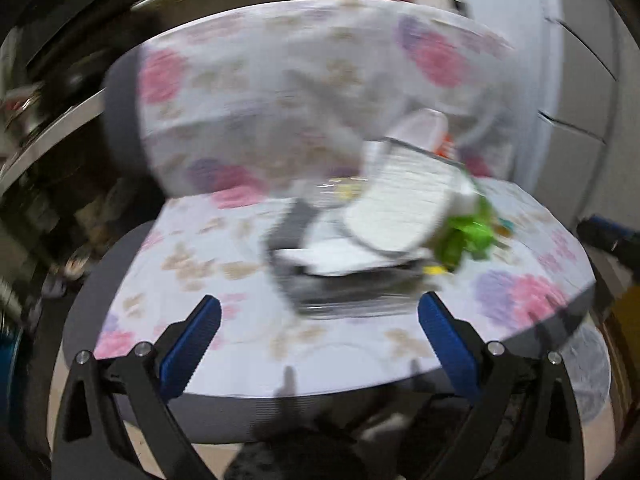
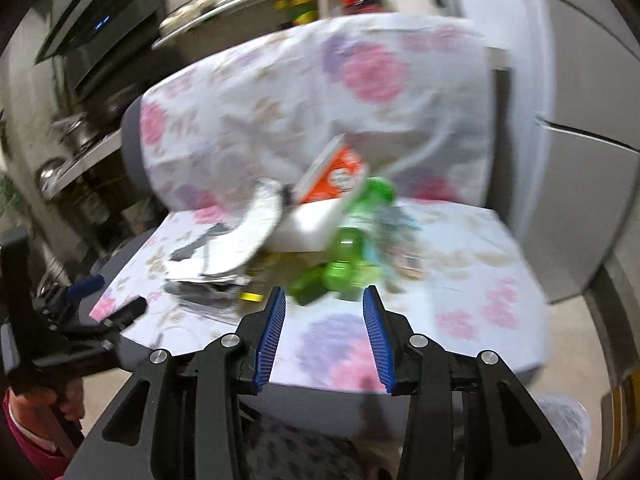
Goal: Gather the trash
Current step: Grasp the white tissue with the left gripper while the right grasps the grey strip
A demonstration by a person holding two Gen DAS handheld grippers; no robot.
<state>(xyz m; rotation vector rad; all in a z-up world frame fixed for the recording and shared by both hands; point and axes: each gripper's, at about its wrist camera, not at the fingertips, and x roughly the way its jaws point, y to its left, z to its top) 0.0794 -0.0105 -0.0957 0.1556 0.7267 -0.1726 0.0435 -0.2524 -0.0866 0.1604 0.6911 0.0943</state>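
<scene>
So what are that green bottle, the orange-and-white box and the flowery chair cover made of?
Green bottle: likely clear-tinted plastic, glossy, with a bright highlight on it. Orange-and-white box: probably printed cardboard, flat faces and sharp edges. Flowery cover: looks like thin matte fabric, draped and creased over the chair. Motion blur leaves all three uncertain.

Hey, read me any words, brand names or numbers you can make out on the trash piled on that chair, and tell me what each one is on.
None can be read.
orange-and-white carton: white printing, too blurred to read.
white ribbed packet: fine lines only, no legible text.
green plastic wrapper: no label readable.
Both views are motion-blurred.
</scene>
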